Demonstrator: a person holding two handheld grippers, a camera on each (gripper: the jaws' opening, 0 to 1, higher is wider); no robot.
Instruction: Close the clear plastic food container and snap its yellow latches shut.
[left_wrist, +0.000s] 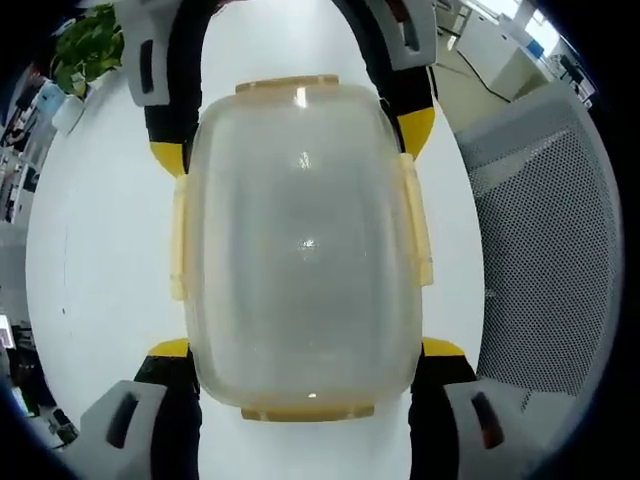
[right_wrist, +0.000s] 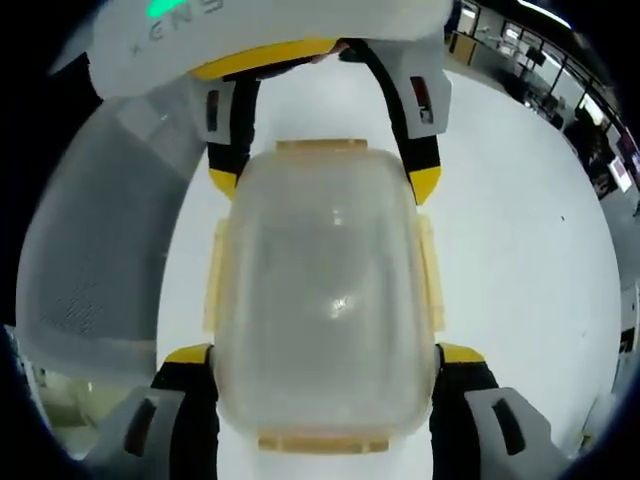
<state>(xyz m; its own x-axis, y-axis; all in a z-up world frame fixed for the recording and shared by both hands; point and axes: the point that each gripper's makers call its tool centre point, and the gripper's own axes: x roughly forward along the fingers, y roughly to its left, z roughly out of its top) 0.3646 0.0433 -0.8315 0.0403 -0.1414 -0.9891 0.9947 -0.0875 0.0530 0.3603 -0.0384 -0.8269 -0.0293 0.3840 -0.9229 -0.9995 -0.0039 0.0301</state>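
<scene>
A clear plastic food container (left_wrist: 300, 245) with its lid on lies on the white table (left_wrist: 110, 260), seen from above. Pale yellow latches (left_wrist: 418, 220) run along all its sides and ends. My left gripper (left_wrist: 305, 348) is open, with a yellow-tipped jaw on either side of the container's near end. My right gripper (left_wrist: 290, 140) comes in from the far end, also open and straddling that end. In the right gripper view the same container (right_wrist: 325, 300) sits between my right gripper's (right_wrist: 324, 352) jaws, with the left gripper (right_wrist: 323, 181) opposite. Whether the latches are snapped down is unclear.
A grey mesh office chair (left_wrist: 545, 250) stands close to the table edge, and the chair (right_wrist: 95, 260) is also in the right gripper view. A potted plant (left_wrist: 85, 50) sits at the far table edge. Office desks (right_wrist: 560, 90) lie beyond.
</scene>
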